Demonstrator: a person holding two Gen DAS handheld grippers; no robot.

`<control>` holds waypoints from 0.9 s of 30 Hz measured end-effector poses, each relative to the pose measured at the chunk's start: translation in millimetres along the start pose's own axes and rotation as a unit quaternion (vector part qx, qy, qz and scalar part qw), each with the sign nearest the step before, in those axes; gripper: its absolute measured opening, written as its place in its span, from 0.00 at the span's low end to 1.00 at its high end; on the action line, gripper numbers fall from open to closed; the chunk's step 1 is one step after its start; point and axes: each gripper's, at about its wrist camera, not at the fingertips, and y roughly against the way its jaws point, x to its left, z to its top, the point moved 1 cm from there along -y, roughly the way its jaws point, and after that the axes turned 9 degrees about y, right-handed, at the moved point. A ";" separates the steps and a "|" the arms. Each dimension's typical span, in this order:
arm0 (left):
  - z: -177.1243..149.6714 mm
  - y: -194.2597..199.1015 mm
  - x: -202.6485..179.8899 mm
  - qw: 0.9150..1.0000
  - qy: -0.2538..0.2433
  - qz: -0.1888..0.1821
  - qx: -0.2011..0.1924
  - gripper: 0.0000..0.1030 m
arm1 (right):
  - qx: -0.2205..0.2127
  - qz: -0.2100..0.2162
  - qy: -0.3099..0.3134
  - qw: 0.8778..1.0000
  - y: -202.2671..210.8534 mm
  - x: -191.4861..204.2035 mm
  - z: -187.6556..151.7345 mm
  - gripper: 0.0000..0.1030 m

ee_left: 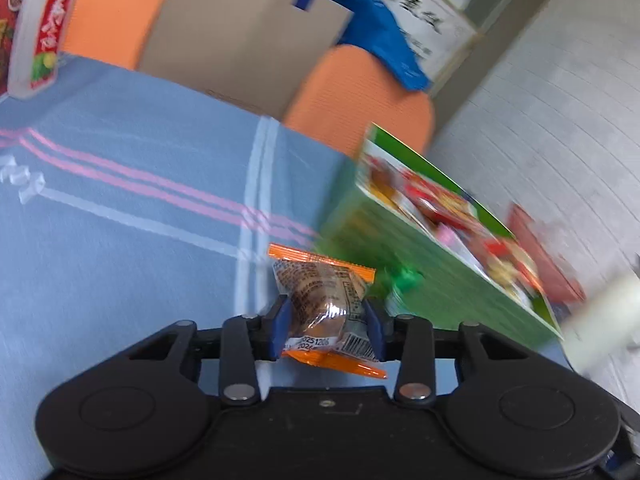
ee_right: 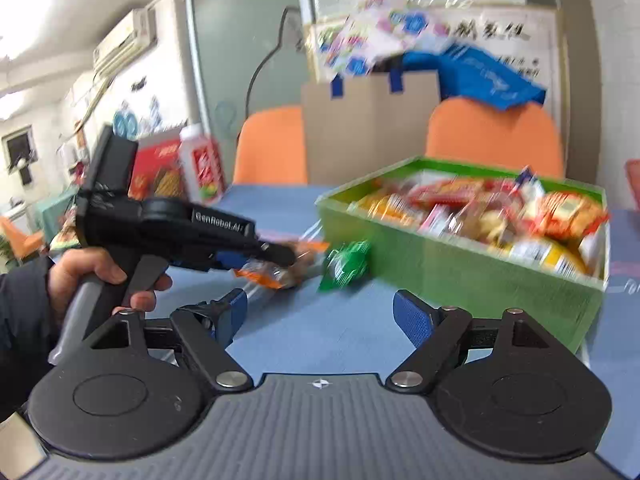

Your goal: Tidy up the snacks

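My left gripper (ee_left: pixel 326 322) is shut on an orange-edged snack packet (ee_left: pixel 324 308) and holds it just above the blue tablecloth. In the right wrist view the left gripper (ee_right: pixel 280 258) holds the same packet (ee_right: pixel 268 276) left of the green box (ee_right: pixel 460 276). The green box (ee_left: pixel 420 280) is full of wrapped snacks (ee_right: pixel 492 216). A small green packet (ee_right: pixel 346 266) lies on the cloth against the box's near wall; it also shows in the left wrist view (ee_left: pixel 406 280). My right gripper (ee_right: pixel 320 316) is open and empty, above the cloth in front of the box.
A white bottle with a red label (ee_left: pixel 40 28) and a red box (ee_right: pixel 158 170) stand at the table's far left. Two orange chairs (ee_right: pixel 494 138) and a cardboard box (ee_right: pixel 370 136) are behind the table. The blue tablecloth (ee_left: pixel 120 220) has pink and white stripes.
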 end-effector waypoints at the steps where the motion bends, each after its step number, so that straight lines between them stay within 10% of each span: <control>1: -12.0 5.8 -3.3 1.000 -0.001 -0.010 0.005 0.81 | 0.008 0.006 0.003 1.000 -1.0 4.4 -2.8 1.00; 7: -58.9 35.0 -14.5 0.997 0.022 -0.058 0.034 1.00 | 0.046 0.022 0.030 0.998 -5.3 30.7 -18.4 1.00; 21: -62.8 38.1 -21.2 0.996 0.034 -0.069 0.041 0.98 | 0.060 0.023 0.011 0.998 -18.0 41.9 -16.3 1.00; 23: -66.3 33.4 -22.1 0.998 0.024 -0.056 0.032 0.92 | 0.067 0.017 0.025 0.997 -22.2 44.1 -17.0 0.66; 27: -68.9 35.3 -26.4 0.998 0.022 -0.052 0.018 0.91 | 0.065 0.003 0.049 0.997 -20.6 47.7 -20.1 0.57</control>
